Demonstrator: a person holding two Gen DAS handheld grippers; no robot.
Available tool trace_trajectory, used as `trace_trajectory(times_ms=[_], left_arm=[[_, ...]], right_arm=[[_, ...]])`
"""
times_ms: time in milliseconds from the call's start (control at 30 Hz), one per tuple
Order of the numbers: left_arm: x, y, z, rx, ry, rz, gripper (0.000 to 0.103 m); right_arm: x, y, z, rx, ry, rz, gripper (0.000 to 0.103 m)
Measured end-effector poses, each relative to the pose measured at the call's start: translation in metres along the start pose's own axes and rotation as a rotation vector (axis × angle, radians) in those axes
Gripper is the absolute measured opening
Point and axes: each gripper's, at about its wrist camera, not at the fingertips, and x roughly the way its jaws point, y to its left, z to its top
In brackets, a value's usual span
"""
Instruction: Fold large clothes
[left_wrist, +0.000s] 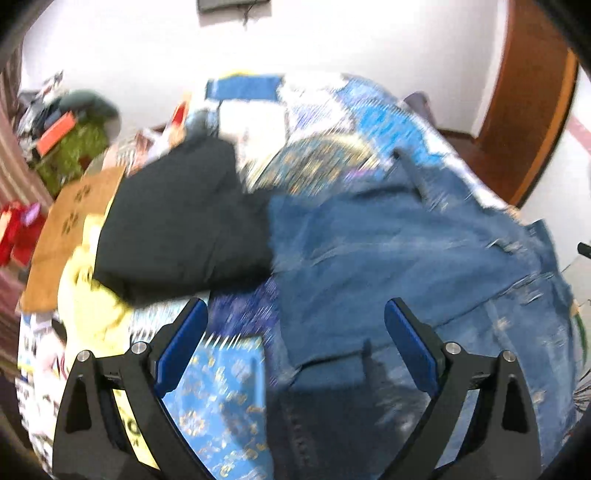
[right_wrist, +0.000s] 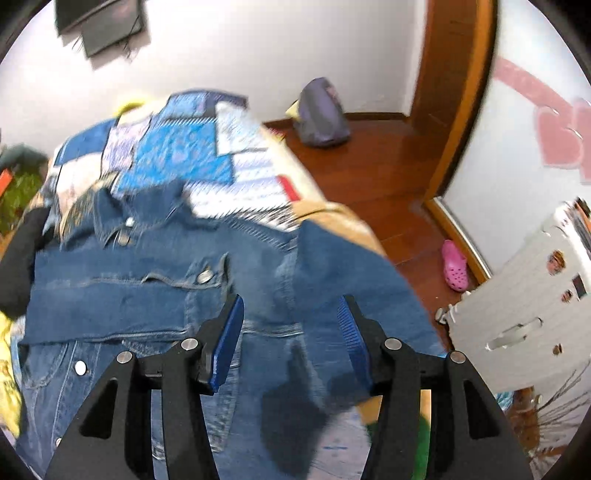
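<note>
While both views are motion-blurred, the layout reads fine: the denim jacket (left_wrist: 388, 266) lies spread on the bed's blue patchwork cover (left_wrist: 332, 122), front side up, with collar and metal snap buttons visible in the right wrist view (right_wrist: 155, 280).

Left tongs (left_wrist: 295, 332): jaws wide apart, nothing between them, above the jacket's near-left edge where denim meets the cover. Cannot tell if the pads (left_wrist: 184, 343) touch the fabric.

Right tongs (right_wrist: 291, 332): jaws also apart, though narrower than the left, holding nothing, over the jacket's right side. One jacket sleeve (right_wrist: 351, 288) is laid across the body just past the right pad and runs to the bed edge.

Relative to the jacket:
- folded black garment (left_wrist: 181, 221) just left of it, touching or overlapping its left edge
- yellow cloth (left_wrist: 92, 295) further left, under the black garment
- brown mat (left_wrist: 74, 229) with paw prints beyond that
- wood floor (right_wrist: 369, 166) to the right, with a purple bag (right_wrist: 321, 114) by the wall and a pink clog (right_wrist: 455, 266)
- white perforated panel (right_wrist: 524, 306) right of the jacket, near the clog
</note>
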Motion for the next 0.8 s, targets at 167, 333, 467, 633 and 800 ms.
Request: trace_trajectory(times_ms=[167,333,467,633,800], left_arm=[[-0.015,-0.035,0.028,0.057,-0.077,-0.059,0.097],[-0.007,-0.072,0.044,0.099,-0.085,-0.11,0.097],[0.01,-0.098,0.043,0.121,-0.047,-0.142,0.097],[0.03,-0.117,0.033,0.119,0.014,-0.177,0.097],[0.041,-0.117,0.027,0.108,0.044,-0.163,0.097]], right_arm=[[-0.011,-0.04,-0.002,0.101,-0.029,-0.034,0.051],[-0.001,-0.082,-0.018,0.211,0.014,-0.055,0.054],[0.031,-0.113,-0.038,0.317,0.133,-0.014,0.054],[0.077,-0.138,-0.062,0.468,0.277,0.084,0.054],[0.098,-0.146,-0.061,0.532,0.273,0.119,0.057]])
